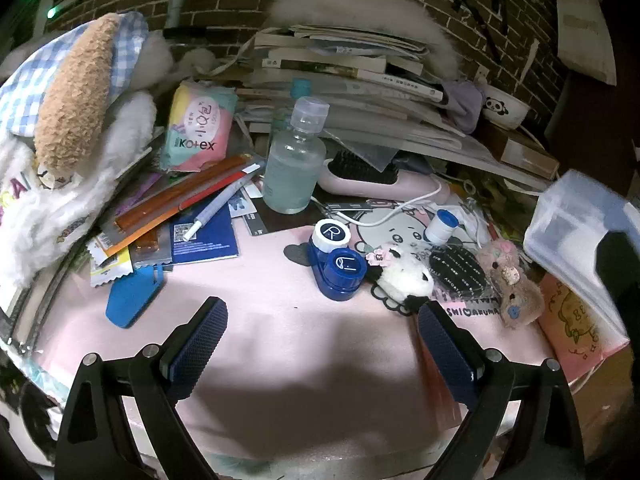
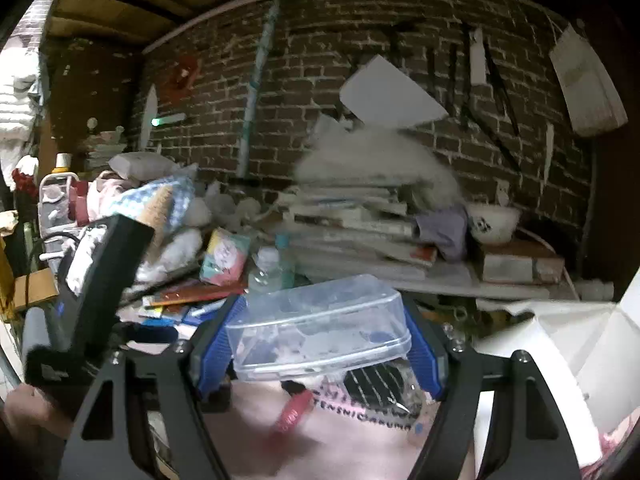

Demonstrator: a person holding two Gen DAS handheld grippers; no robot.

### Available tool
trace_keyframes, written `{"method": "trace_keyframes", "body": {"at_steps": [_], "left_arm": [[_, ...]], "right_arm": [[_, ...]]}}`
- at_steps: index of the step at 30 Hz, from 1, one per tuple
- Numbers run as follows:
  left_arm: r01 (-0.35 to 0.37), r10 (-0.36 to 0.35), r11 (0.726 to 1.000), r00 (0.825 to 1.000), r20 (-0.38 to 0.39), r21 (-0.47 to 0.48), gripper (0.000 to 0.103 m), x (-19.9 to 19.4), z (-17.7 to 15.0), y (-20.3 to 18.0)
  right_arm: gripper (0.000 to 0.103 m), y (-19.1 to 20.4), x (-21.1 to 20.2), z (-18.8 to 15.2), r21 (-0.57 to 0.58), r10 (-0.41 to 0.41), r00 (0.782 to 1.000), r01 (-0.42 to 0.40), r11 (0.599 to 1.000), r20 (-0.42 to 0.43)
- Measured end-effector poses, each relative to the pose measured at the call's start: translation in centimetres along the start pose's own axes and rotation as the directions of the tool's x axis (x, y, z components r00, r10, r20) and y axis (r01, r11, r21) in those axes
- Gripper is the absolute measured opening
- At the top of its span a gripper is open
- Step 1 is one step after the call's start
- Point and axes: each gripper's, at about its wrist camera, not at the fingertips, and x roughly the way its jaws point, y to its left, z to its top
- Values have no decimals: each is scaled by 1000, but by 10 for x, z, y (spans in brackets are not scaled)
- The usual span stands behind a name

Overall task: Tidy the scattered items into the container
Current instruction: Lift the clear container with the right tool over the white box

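Note:
My right gripper (image 2: 318,344) is shut on a clear plastic container (image 2: 320,328), held above the pink mat; the same container (image 1: 576,224) shows at the right of the left wrist view. My left gripper (image 1: 320,344) stands open low over the pink mat (image 1: 256,304), nothing between its fingers. Ahead of it lie a blue contact lens case (image 1: 336,260), a small blue-and-white cap (image 1: 442,226), a panda plush charm (image 1: 404,276), a black oval item in clear wrap (image 1: 460,270), a small bear charm (image 1: 508,276) and a clear bottle (image 1: 294,160).
A book stack (image 1: 352,76) and panda bowl (image 1: 504,110) stand at the back against a brick wall. A large plush toy (image 1: 72,120), a Kotex pack (image 1: 198,132), pens and packets (image 1: 188,200) crowd the left. A pink hairbrush (image 1: 372,180) and white cable lie behind the case.

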Motion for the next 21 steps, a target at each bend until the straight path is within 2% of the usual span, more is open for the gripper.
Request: {"method": "trace_keyframes", "body": {"at_steps": [3,6,9,13,18,21], "left_arm": [[1,-1,1000,1000,1,-2,96,-1,0,1],[4,-4,1000,1000,-1,1,96,-1,0,1],[4,-4,1000,1000,-9,7,96,1,0,-1],[19,-18,1000,1000,-18,15,96,5,0,-6],[23,-22,999,999,-32,37,96,11,-1,-16],[27,-25,999,999,-36,45,96,13,-1,-19]], "right_arm": [[73,0,-3,6,-11,2,1000,-2,1000,16],[73,-11,-9,13,-14,-30,999,30,999,33],[73,-39,-18,19,6,-73,997,73,997,22],[73,-83,-26,25,34,-143,989,144,989,-34],[73,-136,-38,26,33,-261,958,267,963,-118],[73,-162,-39,23,-4,-346,921,351,937,-179]]}}
